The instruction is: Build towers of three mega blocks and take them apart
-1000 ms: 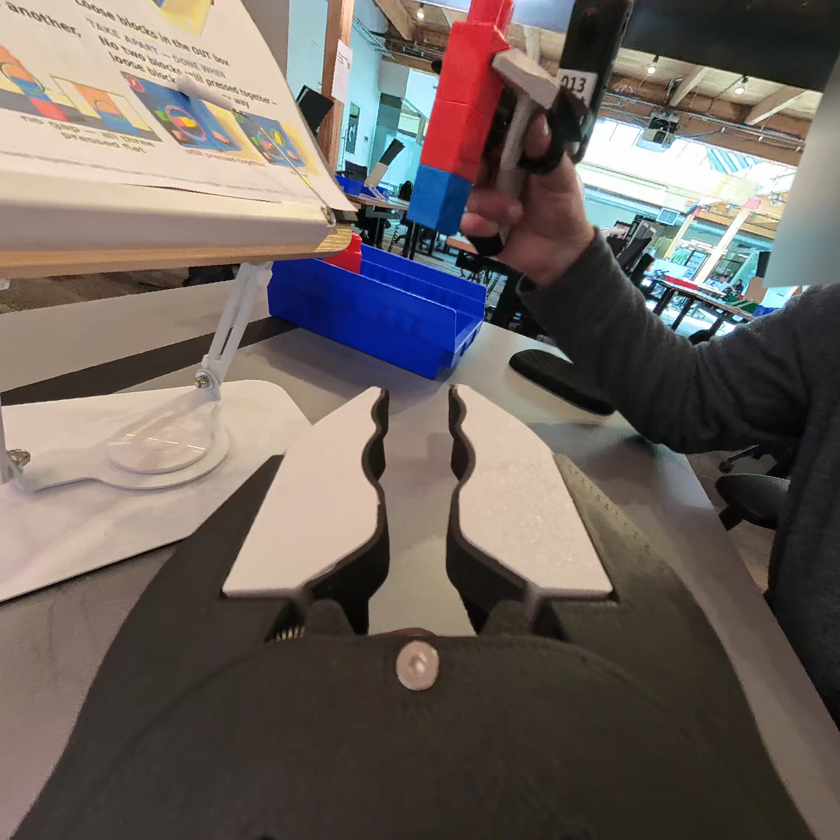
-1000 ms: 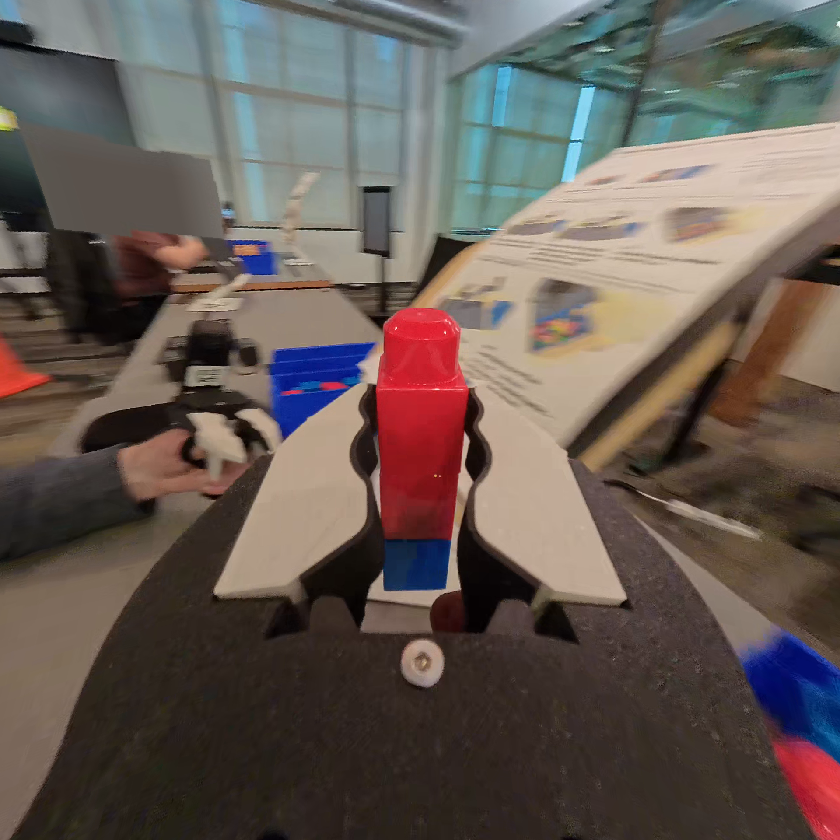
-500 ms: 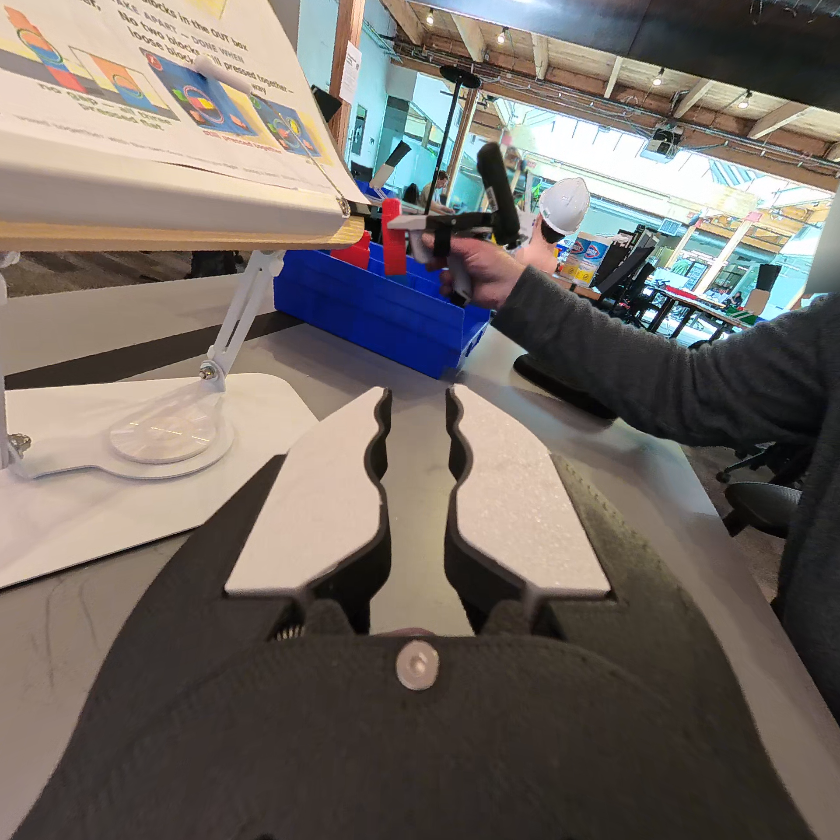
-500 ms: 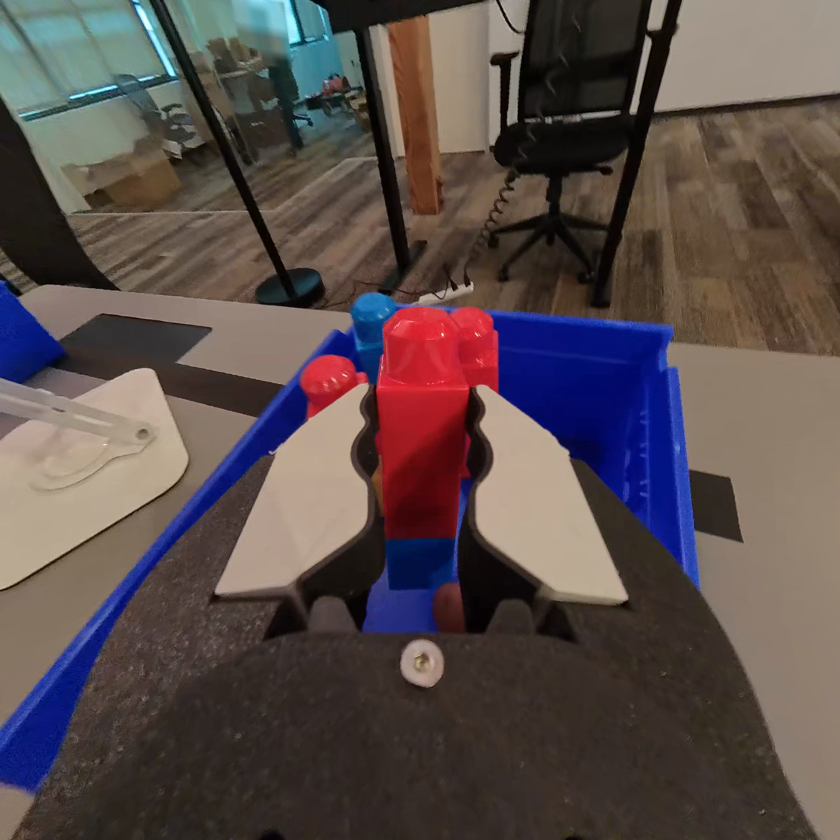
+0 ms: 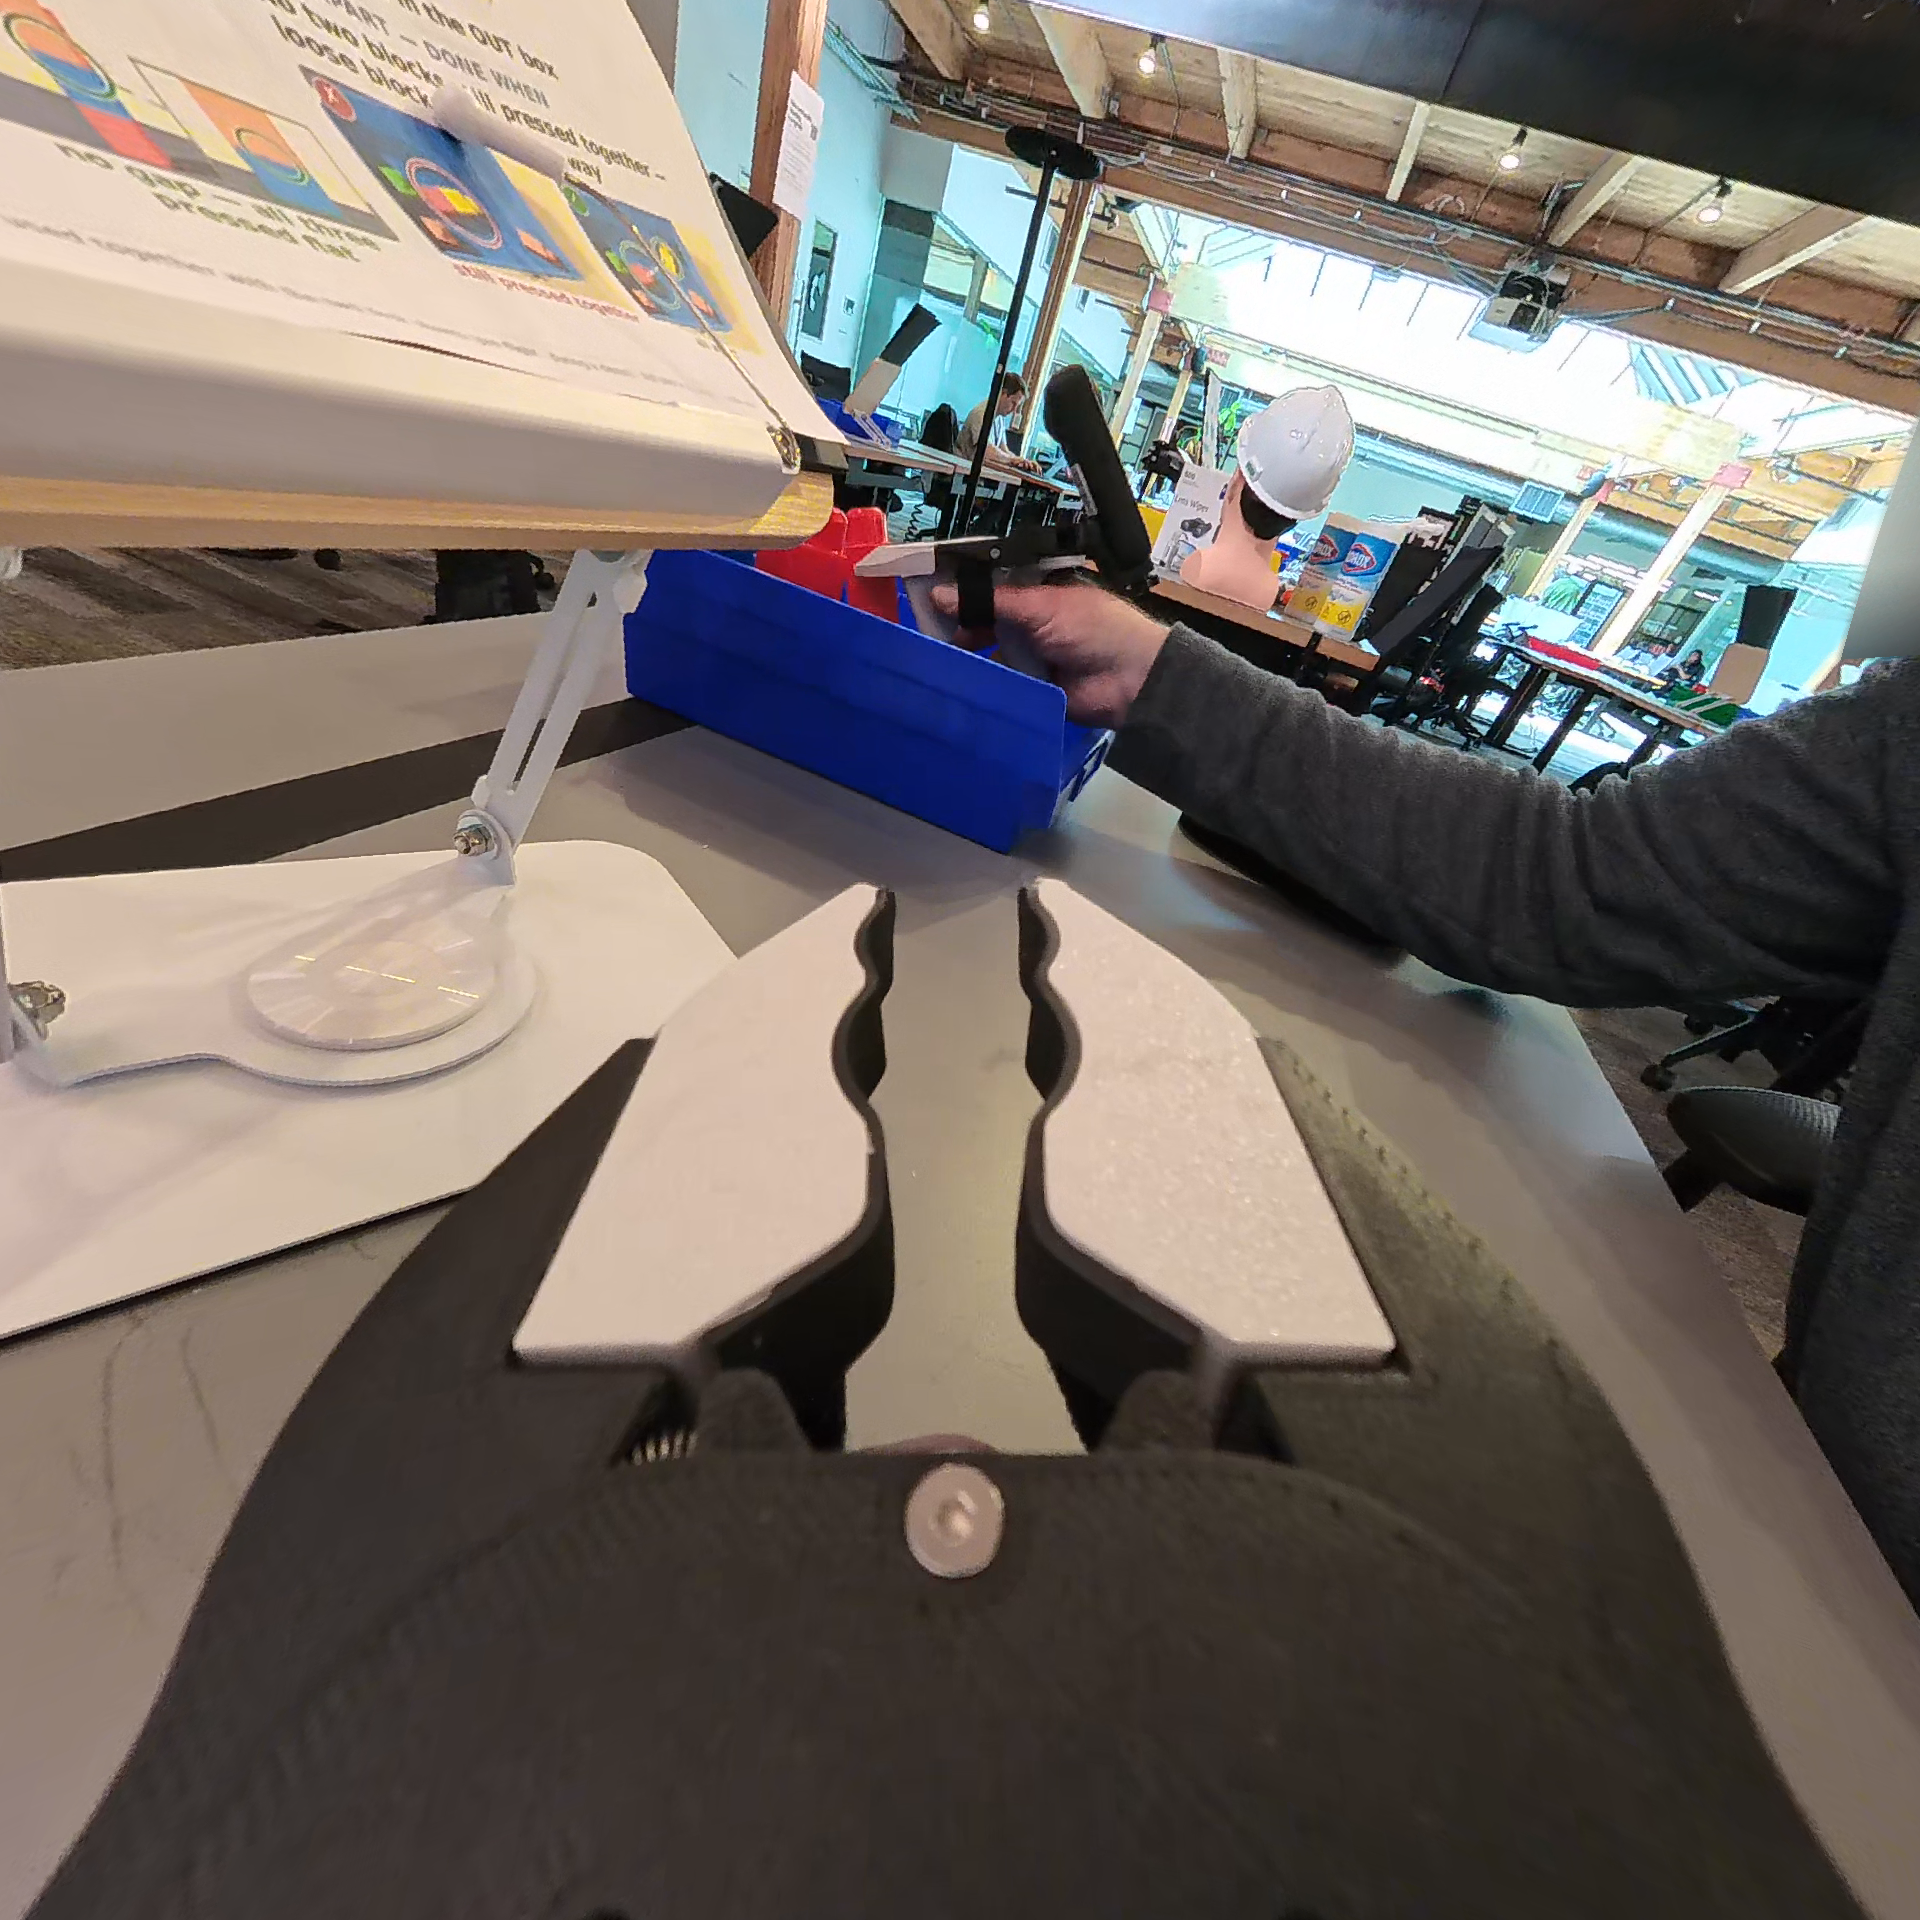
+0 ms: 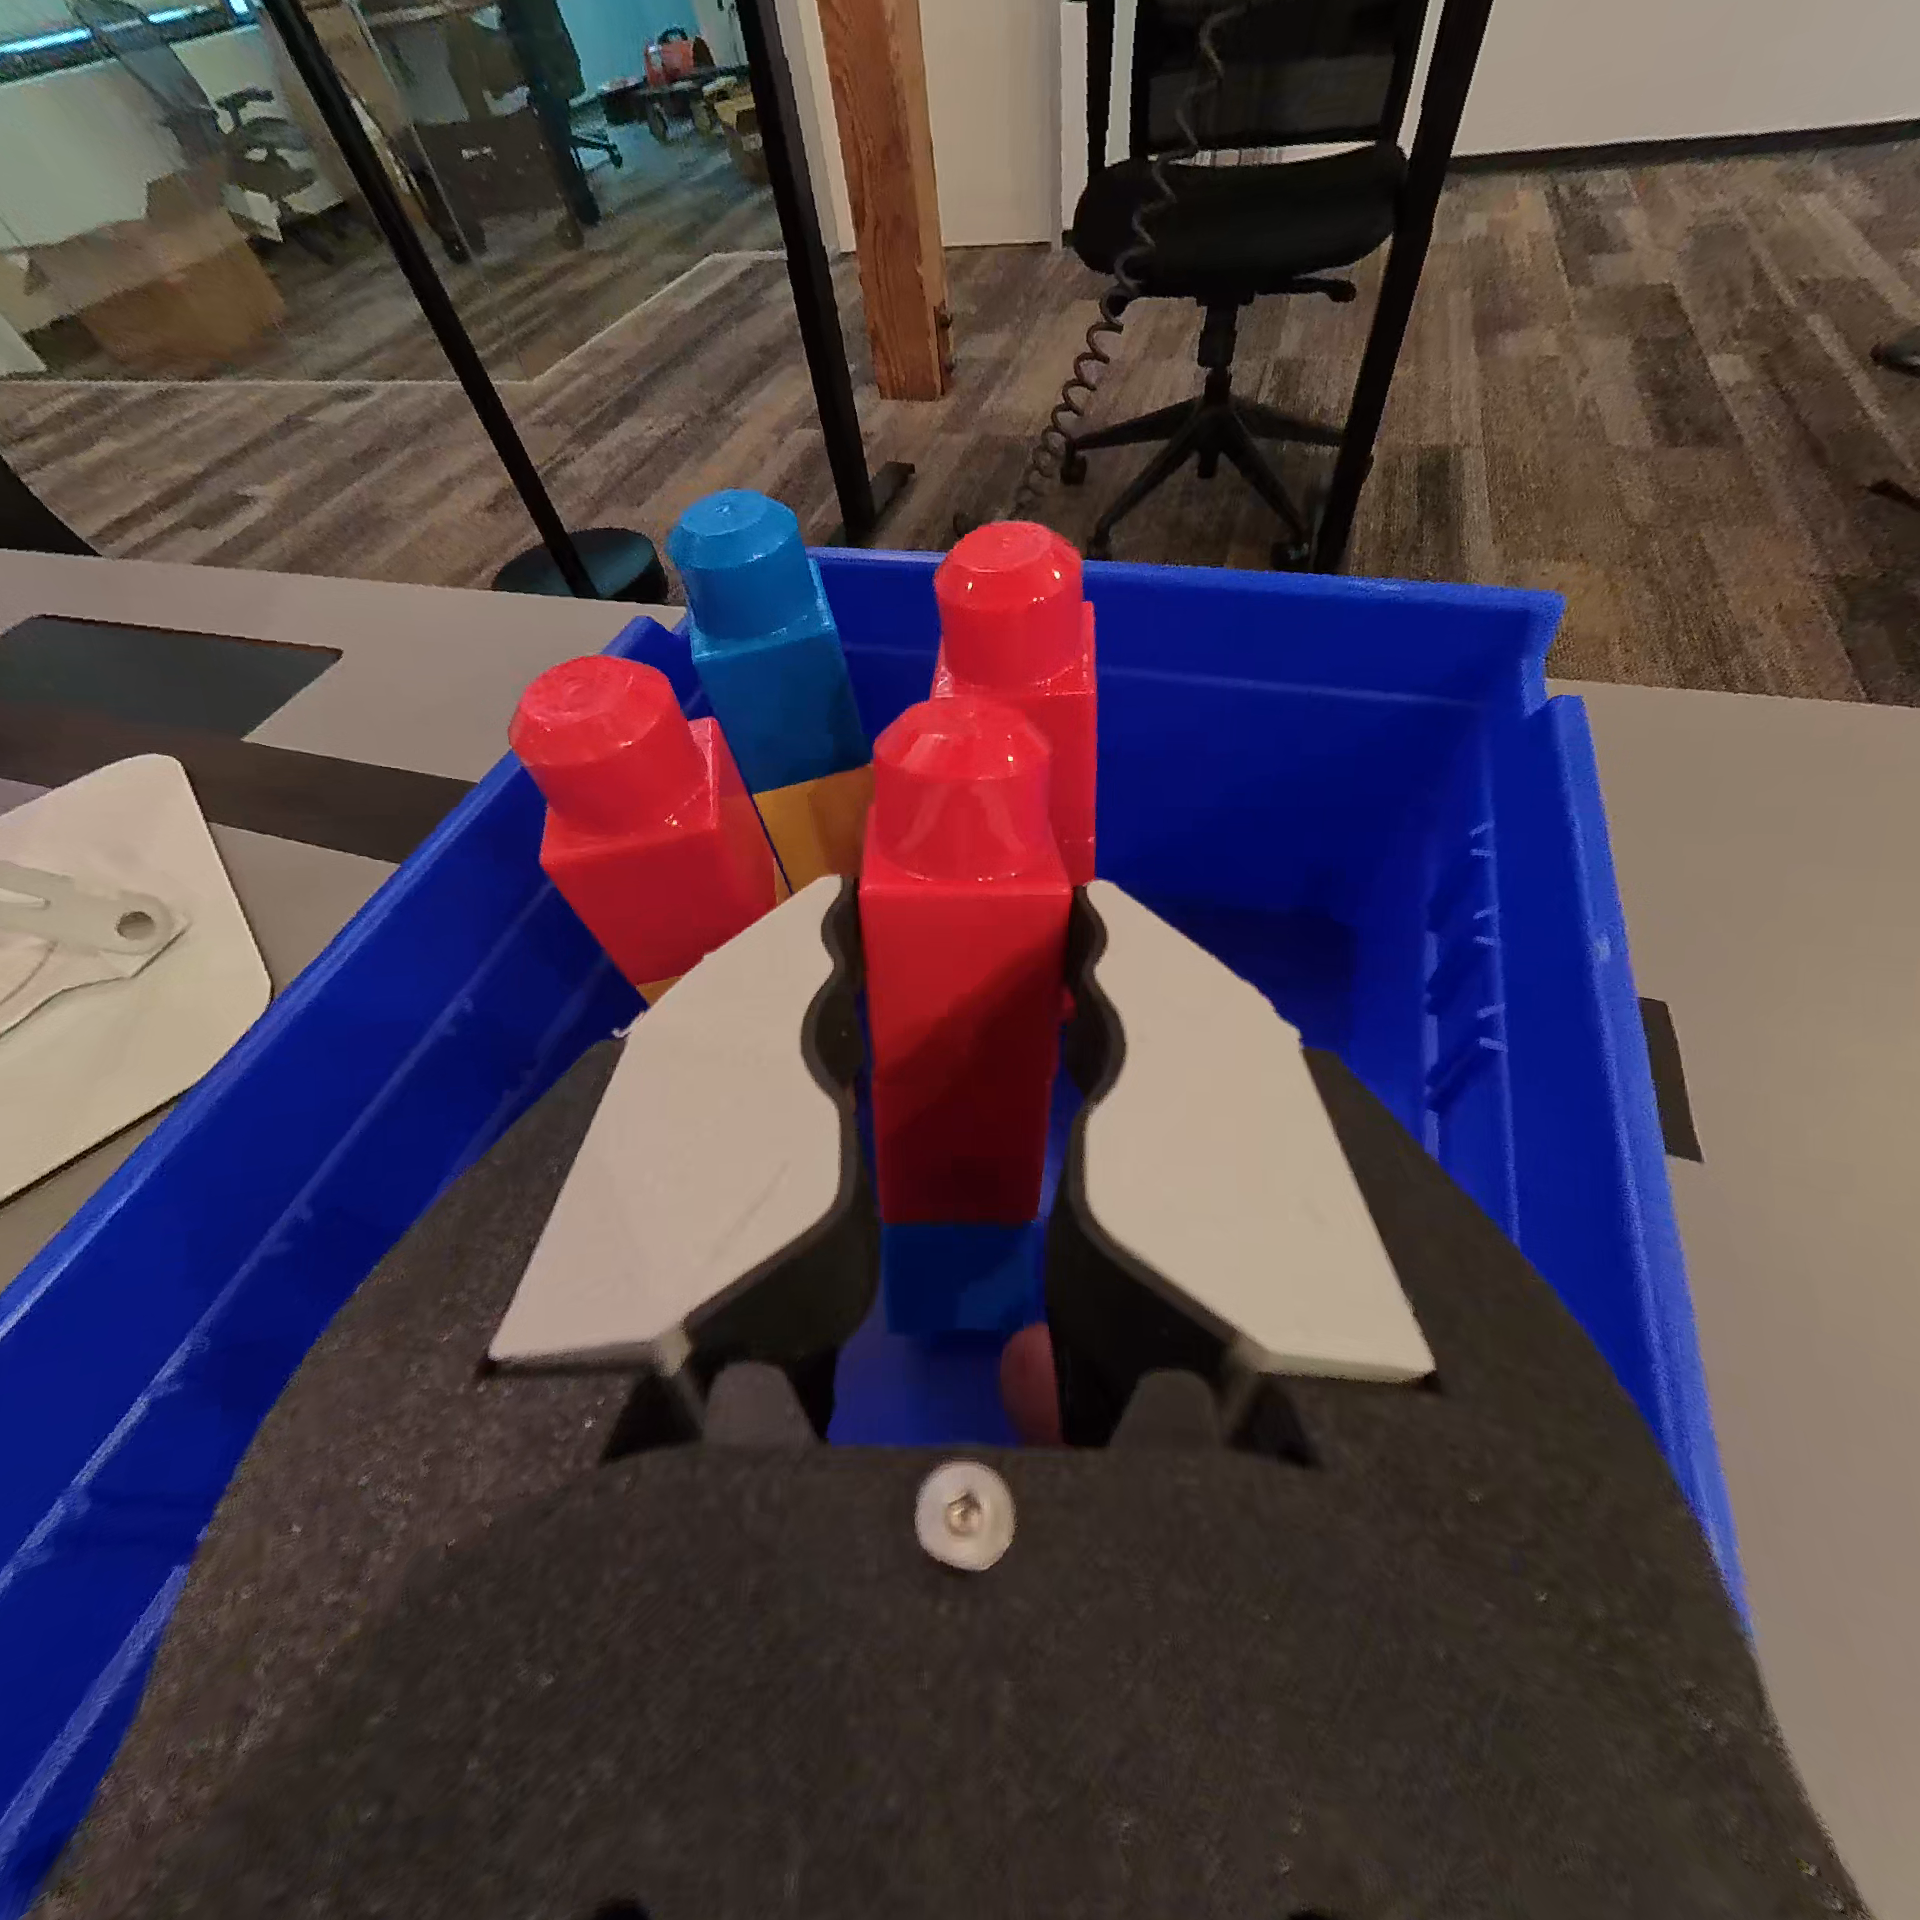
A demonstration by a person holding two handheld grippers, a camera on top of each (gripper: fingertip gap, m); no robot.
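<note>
My right gripper [image 6: 966, 904] is shut on a tower [image 6: 961, 831] of two red blocks on a blue block. It holds the tower upright inside the blue bin [image 6: 1299, 727]. Three other towers stand in the bin just beyond: a red-topped one [image 6: 623, 810] at left, a blue-topped one [image 6: 758, 644] behind it, and a red-topped one [image 6: 1018, 644] at the back. My left gripper [image 5: 956, 914] is open and empty, low over the grey table. In the left wrist view the right gripper [image 5: 904, 566], in a person's hand, sits over the blue bin [image 5: 852, 727].
A tilted document stand with an instruction sheet [image 5: 364, 208] rises at left on a white base plate [image 5: 260, 1039], which also shows in the right wrist view [image 6: 104, 935]. The person's grey sleeve [image 5: 1507, 883] crosses the table's right side. An office chair [image 6: 1226, 208] stands beyond the table. The grippers' ends are close to 45 centimetres from one another.
My right gripper has swung the tower from high in the air down into the blue bin beside the other towers. My left gripper has barely moved and stays open.
</note>
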